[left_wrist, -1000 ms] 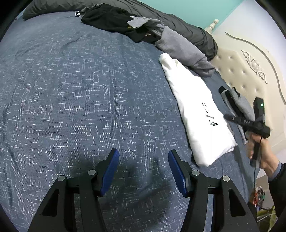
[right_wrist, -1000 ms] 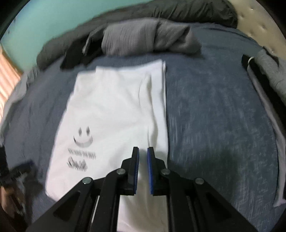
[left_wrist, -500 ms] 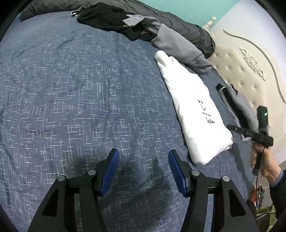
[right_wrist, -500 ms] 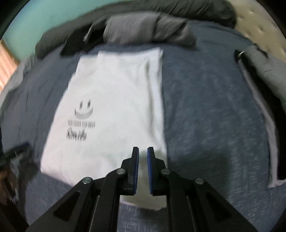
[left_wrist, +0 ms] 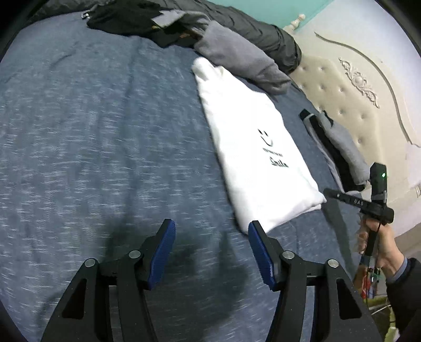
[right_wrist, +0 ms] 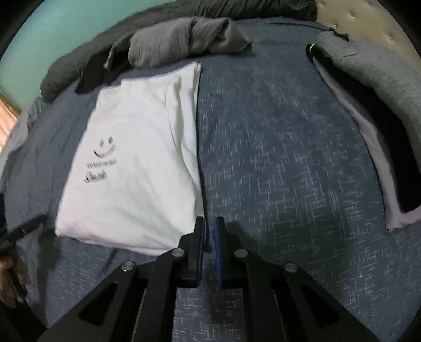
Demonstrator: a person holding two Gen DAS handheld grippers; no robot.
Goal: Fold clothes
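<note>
A white folded shirt (left_wrist: 252,147) with a smiley print lies flat on the blue bedspread (left_wrist: 92,144); it also shows in the right wrist view (right_wrist: 136,163). My left gripper (left_wrist: 210,231) is open and empty above the bedspread, its right fingertip near the shirt's near corner. My right gripper (right_wrist: 209,226) is shut with nothing between its pads, just off the shirt's near right corner. It also shows in the left wrist view (left_wrist: 331,193), held in a hand.
A crumpled grey garment (right_wrist: 184,39) and black clothes (left_wrist: 131,15) lie beyond the shirt, with a dark duvet (left_wrist: 263,34) behind. A stack of folded grey and black clothes (right_wrist: 368,105) lies by the tufted headboard (left_wrist: 342,94).
My right gripper has pulled back off the white shirt toward its near right corner. My left gripper has drifted closer to the shirt's near corner.
</note>
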